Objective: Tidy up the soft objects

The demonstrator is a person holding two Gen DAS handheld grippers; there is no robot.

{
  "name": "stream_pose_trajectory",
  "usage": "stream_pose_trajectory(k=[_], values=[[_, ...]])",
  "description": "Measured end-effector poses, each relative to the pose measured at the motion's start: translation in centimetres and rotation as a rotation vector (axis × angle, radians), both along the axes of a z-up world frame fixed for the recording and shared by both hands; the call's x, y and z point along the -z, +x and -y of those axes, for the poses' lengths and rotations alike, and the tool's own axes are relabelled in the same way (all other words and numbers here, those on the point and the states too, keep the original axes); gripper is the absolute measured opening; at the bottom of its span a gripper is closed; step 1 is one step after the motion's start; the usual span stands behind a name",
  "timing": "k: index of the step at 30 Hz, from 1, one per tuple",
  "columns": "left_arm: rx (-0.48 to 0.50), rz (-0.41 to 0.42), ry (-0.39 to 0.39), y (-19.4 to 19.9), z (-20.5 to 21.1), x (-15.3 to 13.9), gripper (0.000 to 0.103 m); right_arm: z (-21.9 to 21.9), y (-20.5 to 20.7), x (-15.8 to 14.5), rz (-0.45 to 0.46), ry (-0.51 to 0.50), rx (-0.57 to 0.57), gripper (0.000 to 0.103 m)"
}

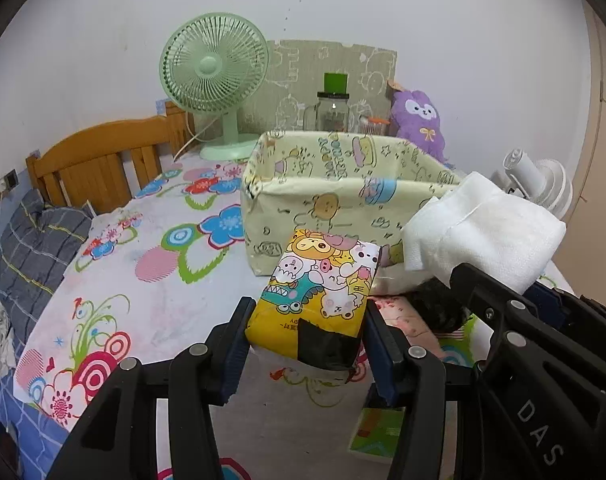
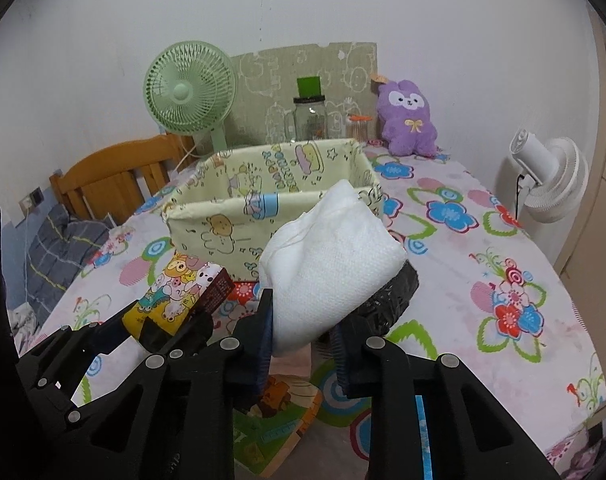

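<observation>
A yellow cartoon-print tissue pack [image 1: 323,284] with black tape at its near end is clamped between the blue pads of my left gripper [image 1: 308,320], above the floral bedsheet. From the right wrist view the same pack [image 2: 179,284] sits at lower left. My right gripper [image 2: 303,320] is shut on a folded white soft cloth bundle [image 2: 335,268], which has a dark wrapped part [image 2: 395,292] under its right side. The bundle [image 1: 487,232] also shows at right in the left wrist view. A pale yellow fabric basket [image 1: 327,208] [image 2: 223,232] stands open-topped just beyond both held items.
Behind the basket stand a green fan [image 1: 213,76], a glass jar [image 1: 333,114] and a purple plush [image 2: 407,120]. A white fan [image 2: 551,184] is off the bed's right edge. A wooden headboard [image 1: 103,160] and grey plaid pillow [image 1: 35,248] lie left. Flat colourful packets [image 2: 279,412] rest below the grippers.
</observation>
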State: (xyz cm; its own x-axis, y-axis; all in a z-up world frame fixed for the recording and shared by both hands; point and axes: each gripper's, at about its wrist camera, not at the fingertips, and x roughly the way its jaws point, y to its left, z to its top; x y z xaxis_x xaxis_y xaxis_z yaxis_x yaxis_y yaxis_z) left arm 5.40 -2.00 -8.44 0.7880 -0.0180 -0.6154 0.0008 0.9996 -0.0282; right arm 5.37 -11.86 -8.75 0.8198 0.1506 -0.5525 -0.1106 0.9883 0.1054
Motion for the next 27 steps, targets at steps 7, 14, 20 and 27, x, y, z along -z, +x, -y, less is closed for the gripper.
stream_pose_trajectory(k=[7, 14, 20, 27], values=[[-0.001, 0.028, 0.001, -0.6, 0.7, -1.7, 0.054, 0.8, -1.2, -1.8, 0.041, 0.006, 0.010, 0.028], [-0.005, 0.055, -0.003, -1.2, 1.3, -3.5, 0.054, 1.5, -2.0, -3.6, 0.075, 0.013, 0.006, 0.028], [-0.010, 0.072, -0.009, -1.7, 1.5, -5.1, 0.054, 1.7, -2.5, -5.2, 0.097, 0.015, -0.001, 0.028], [-0.011, 0.100, -0.005, -2.1, 1.7, -6.8, 0.054, 1.9, -3.1, -7.1, 0.128, 0.016, -0.006, 0.028]])
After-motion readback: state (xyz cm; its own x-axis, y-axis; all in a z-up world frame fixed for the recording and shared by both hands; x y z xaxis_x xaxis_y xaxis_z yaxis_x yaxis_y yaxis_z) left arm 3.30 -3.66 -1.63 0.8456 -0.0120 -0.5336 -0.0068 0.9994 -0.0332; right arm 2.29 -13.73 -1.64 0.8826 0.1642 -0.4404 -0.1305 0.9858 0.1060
